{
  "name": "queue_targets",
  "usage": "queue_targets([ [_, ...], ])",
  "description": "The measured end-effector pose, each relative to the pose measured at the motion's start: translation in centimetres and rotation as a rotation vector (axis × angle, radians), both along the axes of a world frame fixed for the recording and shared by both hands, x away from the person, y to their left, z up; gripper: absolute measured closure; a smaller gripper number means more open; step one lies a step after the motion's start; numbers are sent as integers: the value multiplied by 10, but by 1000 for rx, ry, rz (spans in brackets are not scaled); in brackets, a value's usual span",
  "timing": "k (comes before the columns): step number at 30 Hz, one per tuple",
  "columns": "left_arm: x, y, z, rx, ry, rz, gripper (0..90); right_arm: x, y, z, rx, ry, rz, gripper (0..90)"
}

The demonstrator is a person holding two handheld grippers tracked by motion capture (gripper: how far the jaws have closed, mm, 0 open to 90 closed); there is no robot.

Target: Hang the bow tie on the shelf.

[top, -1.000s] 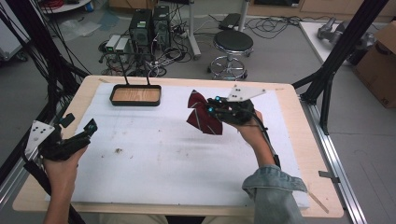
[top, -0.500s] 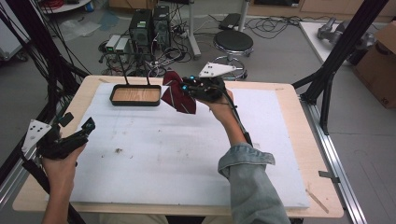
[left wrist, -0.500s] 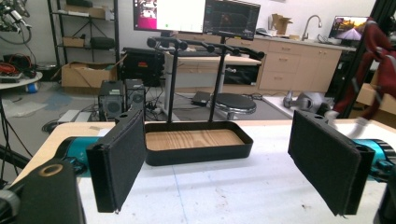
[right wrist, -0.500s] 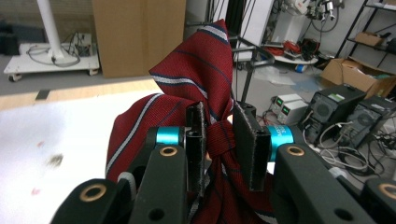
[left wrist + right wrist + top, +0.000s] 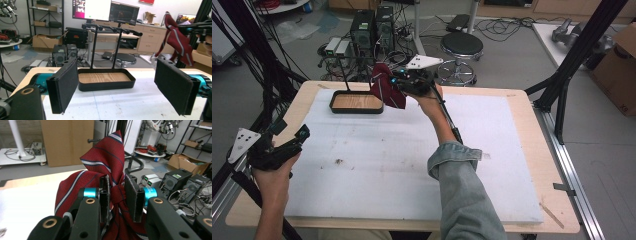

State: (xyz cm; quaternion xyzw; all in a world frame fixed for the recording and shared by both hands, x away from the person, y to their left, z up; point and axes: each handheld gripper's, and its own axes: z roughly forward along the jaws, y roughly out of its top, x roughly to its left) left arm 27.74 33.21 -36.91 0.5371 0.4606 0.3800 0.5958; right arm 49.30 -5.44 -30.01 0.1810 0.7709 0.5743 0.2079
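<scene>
My right gripper point(image 5: 388, 84) is shut on a dark red striped necktie point(image 5: 388, 90), held in the air above the table's far edge, just right of the black tray. In the right gripper view the jaws pinch the tie's knot point(image 5: 117, 192), with the tie point(image 5: 105, 165) bunched above and below. The tie point(image 5: 178, 41) hangs at the upper right of the left gripper view. A black tray with a wooden floor point(image 5: 356, 102) carries a stand of thin black rods point(image 5: 112, 27). My left gripper point(image 5: 292, 137) is open at the table's left edge, its pads point(image 5: 63, 83) wide apart and facing the tray point(image 5: 106, 80).
A white sheet point(image 5: 412, 150) covers most of the wooden table point(image 5: 532, 125). Black frame struts point(image 5: 572, 55) stand at both sides. A round stool point(image 5: 461, 47), computer boxes point(image 5: 372, 27) and cables lie on the floor beyond the far edge.
My right gripper has carried the tie leftward and away across the table, from the middle right to beside the tray. The left gripper has stayed in place.
</scene>
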Motion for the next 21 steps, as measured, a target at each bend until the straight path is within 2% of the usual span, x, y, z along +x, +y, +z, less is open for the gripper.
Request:
queue_targets([
  [2,0,1,0,-7,-2,-1,197,9,11,4,-10,-20,-19,750],
  [9,1,0,-3,-7,9,-5,198,23,32,11,-14,-27,-28,750],
  [10,1,0,-4,-18,11,-7,197,28,38,12,-14,-27,-32,750],
  [11,1,0,-4,-18,11,-7,197,28,38,12,-14,-27,-32,750],
  [12,1,0,-4,-37,12,-16,197,31,43,13,-11,-27,-35,750],
  [15,1,0,-4,-27,10,-16,197,37,51,15,3,-22,-41,750],
  [16,1,0,-4,-31,10,-16,197,40,54,15,-7,-36,-44,749],
  [19,1,1,-4,-33,11,-15,197,46,58,15,-5,-27,-88,749],
  [21,1,1,-4,-33,11,-16,197,49,57,15,1,-25,-97,749],
])
